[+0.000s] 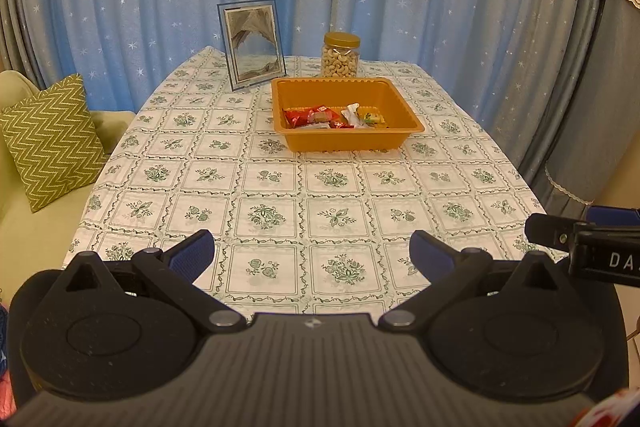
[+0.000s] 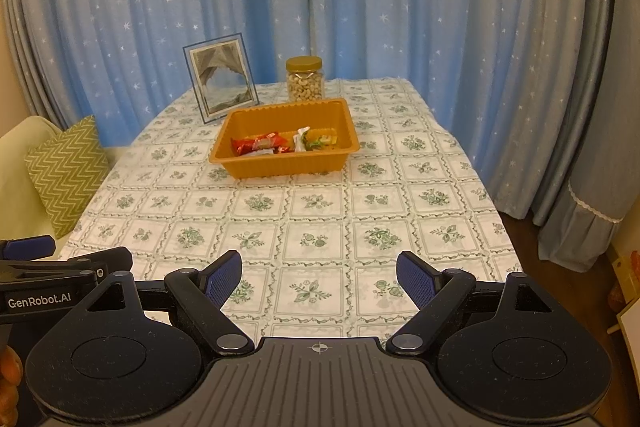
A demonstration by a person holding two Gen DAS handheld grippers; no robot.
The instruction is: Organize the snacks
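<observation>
An orange plastic tray (image 1: 304, 143) stands on the far half of the table; it also shows in the right wrist view (image 2: 280, 165). Inside lie several wrapped snacks: red packets (image 1: 308, 117) on the left, white and yellow ones (image 1: 366, 115) on the right, seen too in the right wrist view (image 2: 256, 143). My left gripper (image 1: 312, 255) is open and empty over the near table edge. My right gripper (image 2: 319, 277) is open and empty, also near the front edge, to the right of the left one.
A jar of cashews (image 1: 341, 55) with a gold lid stands behind the tray. A framed picture (image 1: 252, 45) leans at the back left. The table carries a floral cloth (image 1: 280, 187). A sofa with a zigzag cushion (image 1: 52, 143) is on the left. Blue curtains hang behind.
</observation>
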